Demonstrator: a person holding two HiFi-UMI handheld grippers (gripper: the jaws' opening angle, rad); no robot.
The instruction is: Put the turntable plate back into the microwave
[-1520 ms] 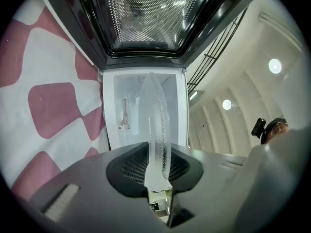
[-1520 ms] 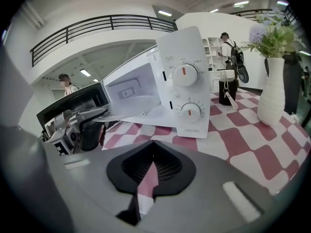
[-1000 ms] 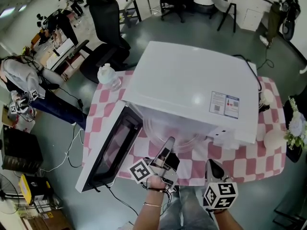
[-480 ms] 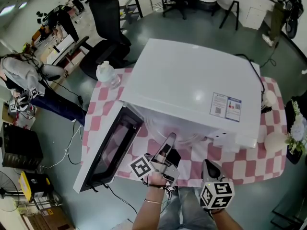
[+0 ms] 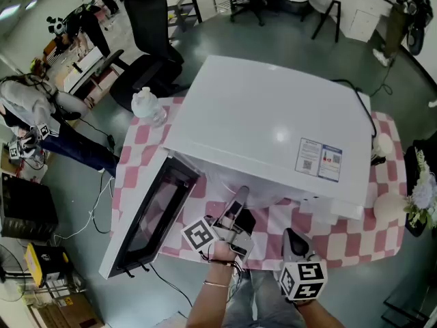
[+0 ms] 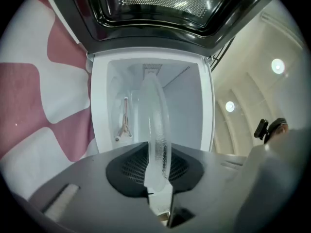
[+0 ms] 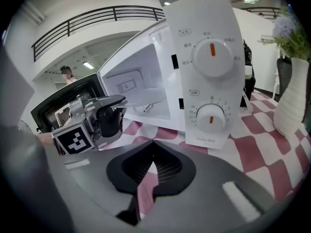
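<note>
Jutting from L gripper (image 6: 158, 177): turntable plate (image 6: 155, 115)

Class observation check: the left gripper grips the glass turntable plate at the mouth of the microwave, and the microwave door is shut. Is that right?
One slip: the head view shows the microwave door swung open, not shut. The rest holds: the left gripper grips the glass turntable plate at the mouth of the microwave.

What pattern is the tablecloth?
The tablecloth is pink-and-white checked; it shows best in the head view.
</note>
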